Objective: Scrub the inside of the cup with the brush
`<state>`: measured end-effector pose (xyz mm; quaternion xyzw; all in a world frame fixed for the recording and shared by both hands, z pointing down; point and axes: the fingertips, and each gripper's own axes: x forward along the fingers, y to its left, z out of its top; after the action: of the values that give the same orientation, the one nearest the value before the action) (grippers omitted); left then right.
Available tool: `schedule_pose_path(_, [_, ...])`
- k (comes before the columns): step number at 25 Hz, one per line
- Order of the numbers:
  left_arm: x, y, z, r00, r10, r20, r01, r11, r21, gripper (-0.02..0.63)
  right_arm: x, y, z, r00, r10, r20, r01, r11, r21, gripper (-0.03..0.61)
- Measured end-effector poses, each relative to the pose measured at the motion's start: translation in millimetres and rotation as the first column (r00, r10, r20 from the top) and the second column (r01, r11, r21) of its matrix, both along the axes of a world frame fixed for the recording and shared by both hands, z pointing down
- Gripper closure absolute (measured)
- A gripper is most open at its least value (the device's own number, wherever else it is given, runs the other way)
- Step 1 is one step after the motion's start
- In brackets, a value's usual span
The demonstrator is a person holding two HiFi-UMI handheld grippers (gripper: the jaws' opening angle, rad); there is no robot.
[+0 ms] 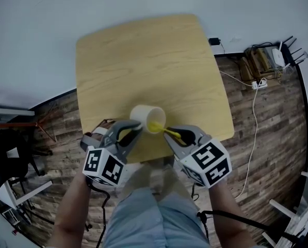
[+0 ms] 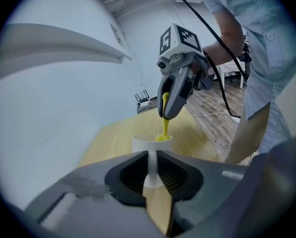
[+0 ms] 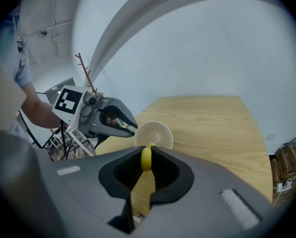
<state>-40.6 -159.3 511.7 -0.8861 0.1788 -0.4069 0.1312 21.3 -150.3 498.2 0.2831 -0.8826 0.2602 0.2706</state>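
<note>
Inside cup [image 1: 142,114], brush [image 1: 168,132] tip partly hidden by rim.

Cream cup [image 1: 140,112], yellow brush [image 1: 157,127], pale wood-grain table [image 1: 143,50].

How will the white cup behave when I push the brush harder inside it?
The cup looks thin-rimmed and light, so it should lift easily. The left gripper holds it only by its narrow handle, so brush pressure may swing it about that grip. Its round, smooth wall would probably roll if laid on its side.
</note>
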Motion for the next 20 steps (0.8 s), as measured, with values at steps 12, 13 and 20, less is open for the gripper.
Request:
schedule_pose_path(12, [-4,1,6,1.000,-0.010,0.012,0.010,0.999,0.030,0.537,-15,-11,-32,0.984,0.090,0.152,-0.087,0.996,-0.025,0.540])
schedule_pose_path(13, [-5,1,5,1.000,-0.020,0.006,0.020,0.999,0.026,0.537,-14,-13,-37,0.983,0.094,0.155,-0.092,0.996,-0.018,0.540])
schedule_pose_path(20, [-18,-4,8,0.999,-0.050,-0.007,0.050,0.998,0.042,0.537,-10,-23,-73,0.977,0.109,0.182,-0.119,0.992,0.046,0.540])
